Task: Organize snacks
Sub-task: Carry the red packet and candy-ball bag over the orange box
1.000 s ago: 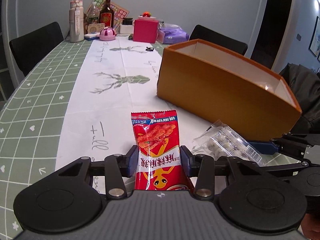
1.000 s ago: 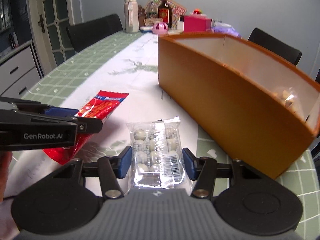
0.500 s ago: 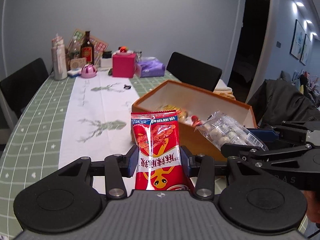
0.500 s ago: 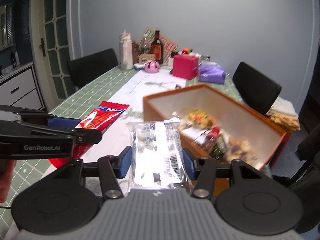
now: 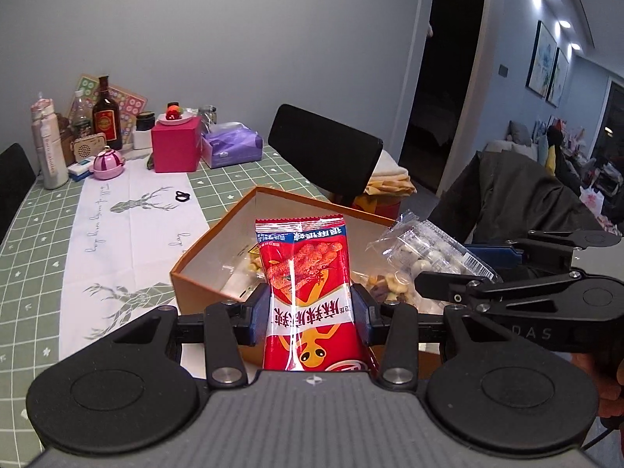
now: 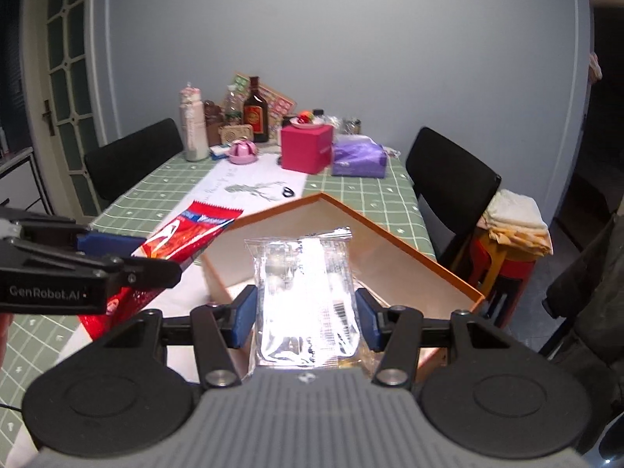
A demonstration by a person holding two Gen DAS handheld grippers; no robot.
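Observation:
My left gripper [image 5: 310,312] is shut on a red snack packet [image 5: 308,280] and holds it in the air above the near end of the orange box [image 5: 218,230]. My right gripper [image 6: 306,314] is shut on a clear packet of round white sweets [image 6: 306,292], also held above the orange box [image 6: 390,230]. Each gripper shows in the other's view: the clear packet [image 5: 429,251] at the right, the red packet [image 6: 183,234] at the left. Several snacks lie inside the box [image 5: 249,263].
The green checked table [image 5: 35,234] with a white runner carries bottles [image 5: 105,113], a pink box [image 5: 175,146], a purple tissue pack [image 5: 232,148] and a small black clip [image 5: 182,196] at the far end. Black chairs [image 5: 323,152] stand around. A jacket [image 5: 518,195] hangs at the right.
Both grippers have risen from table level with their packets and now hang over the open box, so its inside shows.

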